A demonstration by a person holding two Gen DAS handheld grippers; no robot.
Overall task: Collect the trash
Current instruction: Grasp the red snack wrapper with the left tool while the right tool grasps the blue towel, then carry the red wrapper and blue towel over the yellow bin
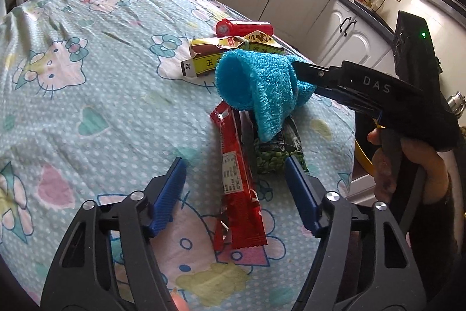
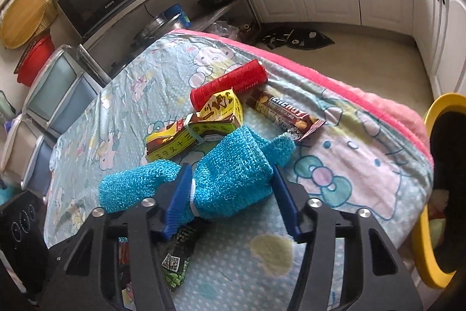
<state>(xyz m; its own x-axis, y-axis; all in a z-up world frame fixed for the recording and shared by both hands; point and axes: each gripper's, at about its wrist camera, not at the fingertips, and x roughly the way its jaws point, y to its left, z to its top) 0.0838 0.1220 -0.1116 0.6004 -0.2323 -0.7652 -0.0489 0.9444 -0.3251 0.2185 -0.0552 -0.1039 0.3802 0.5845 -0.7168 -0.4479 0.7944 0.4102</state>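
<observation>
We find table (image 1: 87,112) under cartoon-print cloth. Right gripper (image 2: 233,188) clamped on blue mesh cloth (image 2: 230,174), held above table near edge closest to yellow bin (image 2: 437,194). Left gripper (image 1: 236,168) with jaws apart, poised over red wrapper (image 1: 236,165); pads not pressing it. Green snack packet (image 1: 276,156) just beside wrapper, partly under cloth. We note yellow carton (image 2: 198,127), red tube (image 2: 233,83) and brown biscuit pack (image 2: 285,110) grouped further in, toward far edge.
</observation>
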